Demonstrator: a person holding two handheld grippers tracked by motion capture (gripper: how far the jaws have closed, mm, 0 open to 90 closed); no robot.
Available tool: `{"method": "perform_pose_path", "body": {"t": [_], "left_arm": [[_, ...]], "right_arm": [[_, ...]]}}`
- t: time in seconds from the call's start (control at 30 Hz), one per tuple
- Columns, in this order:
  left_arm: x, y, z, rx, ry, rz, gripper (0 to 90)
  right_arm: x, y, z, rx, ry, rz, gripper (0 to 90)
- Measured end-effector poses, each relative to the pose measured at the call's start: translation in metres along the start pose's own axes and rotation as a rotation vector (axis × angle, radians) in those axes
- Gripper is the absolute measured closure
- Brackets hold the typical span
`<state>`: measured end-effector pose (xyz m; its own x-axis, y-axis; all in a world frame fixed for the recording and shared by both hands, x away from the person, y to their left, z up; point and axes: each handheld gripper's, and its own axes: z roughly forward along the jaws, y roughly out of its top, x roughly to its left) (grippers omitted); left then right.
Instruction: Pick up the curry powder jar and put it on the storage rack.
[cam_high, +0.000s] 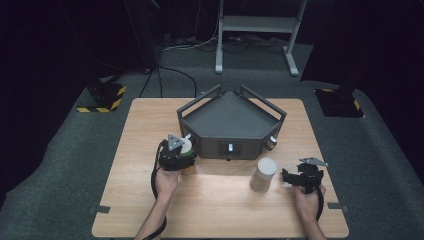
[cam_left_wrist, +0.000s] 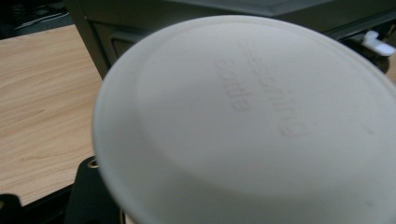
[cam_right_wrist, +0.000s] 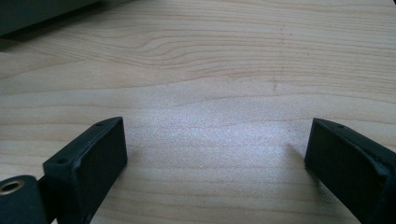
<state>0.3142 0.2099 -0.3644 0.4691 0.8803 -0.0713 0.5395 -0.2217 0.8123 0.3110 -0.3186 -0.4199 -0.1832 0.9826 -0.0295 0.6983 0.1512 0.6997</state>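
My left gripper (cam_high: 183, 159) is shut on a brown cup (cam_high: 188, 169) capped with a white lid (cam_high: 186, 146), held just in front of the dark tray's left front corner. In the left gripper view the lid (cam_left_wrist: 247, 126), with raised lettering, sits very close and hides the jaws. A second cup (cam_high: 263, 175), beige and lidded, stands upright on the table at the right. My right gripper (cam_high: 286, 176) is just right of that cup, apart from it. Its jaws stand wide open (cam_right_wrist: 215, 135) over bare wood with nothing between them.
A dark grey five-sided tray (cam_high: 215, 147) with raised side rails stands at the middle back of the wooden table (cam_high: 220, 210); its front wall (cam_left_wrist: 107, 37) is close behind the held cup. A small white latch (cam_left_wrist: 376, 44) sticks out from that wall.
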Motion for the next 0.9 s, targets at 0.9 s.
{"method": "perform_pose_path", "body": {"t": [0.9], "left_arm": [[-0.004,0.092,-0.033,0.03,-0.12,0.078,35.4]], "right_arm": [[0.0,0.0,0.0,-0.001,0.002,-0.001,5.2]]}}
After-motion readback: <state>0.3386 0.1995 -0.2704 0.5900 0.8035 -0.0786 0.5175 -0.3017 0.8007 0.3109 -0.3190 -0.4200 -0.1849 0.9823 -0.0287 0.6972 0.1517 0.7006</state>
